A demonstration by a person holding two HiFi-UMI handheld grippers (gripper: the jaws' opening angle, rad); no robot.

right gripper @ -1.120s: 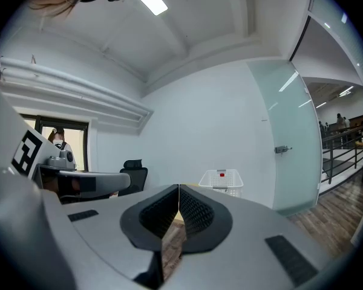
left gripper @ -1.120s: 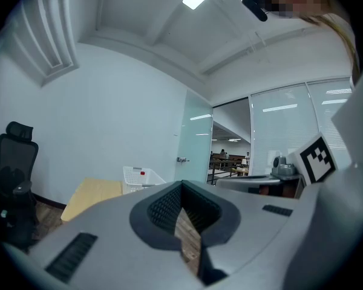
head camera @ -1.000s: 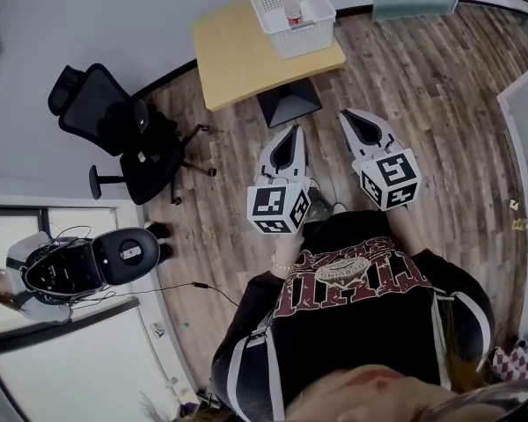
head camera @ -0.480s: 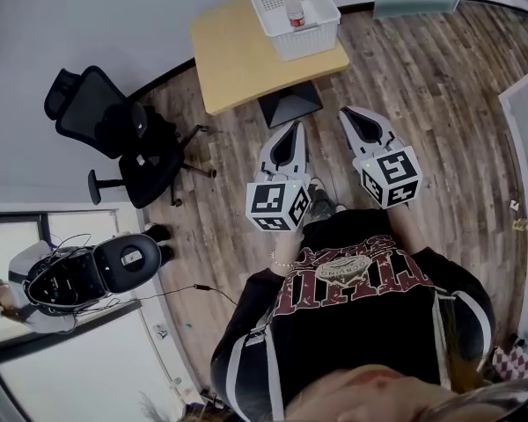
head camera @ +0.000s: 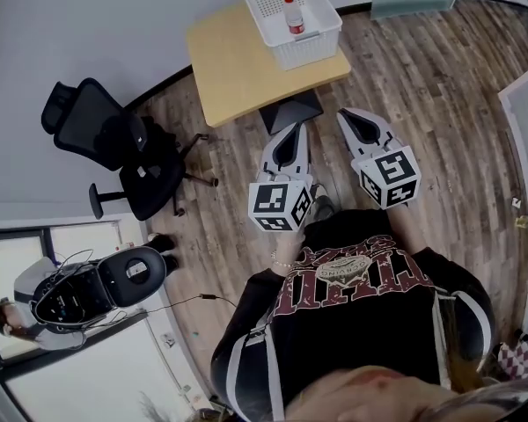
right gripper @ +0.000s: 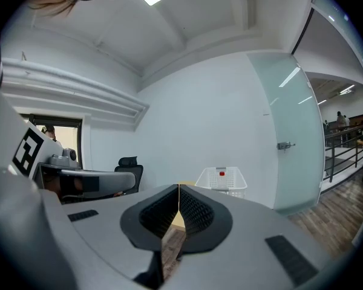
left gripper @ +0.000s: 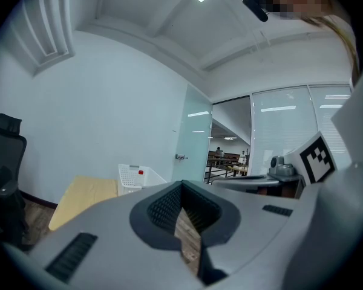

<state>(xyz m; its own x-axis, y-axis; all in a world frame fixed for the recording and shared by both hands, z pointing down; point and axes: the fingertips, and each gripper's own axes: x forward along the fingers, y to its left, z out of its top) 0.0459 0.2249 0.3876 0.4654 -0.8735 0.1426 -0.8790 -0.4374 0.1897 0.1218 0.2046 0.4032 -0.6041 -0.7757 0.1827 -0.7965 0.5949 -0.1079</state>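
left tongs [head camera: 290,132] and right tongs [head camera: 347,115] both pressed together, empty. the white plastic mesh basket [head camera: 314,47] holding a red-capped bottle [head camera: 292,13] sits far ahead on the pale wooden worktop [head camera: 233,69], well apart from both.

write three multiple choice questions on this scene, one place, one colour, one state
1. Where is the white basket?
A. on a shelf
B. on the light wood table
C. on a cart

2. What colour is the cap of the bottle in it?
A. blue
B. green
C. red

3. How do the jaws of the left gripper stand?
A. wide apart
B. shut, nothing between
C. shut on the bottle

1 B: the head view shows it on the tabletop.
2 C: its top is red.
3 B: the left gripper view shows the tips meeting, empty.
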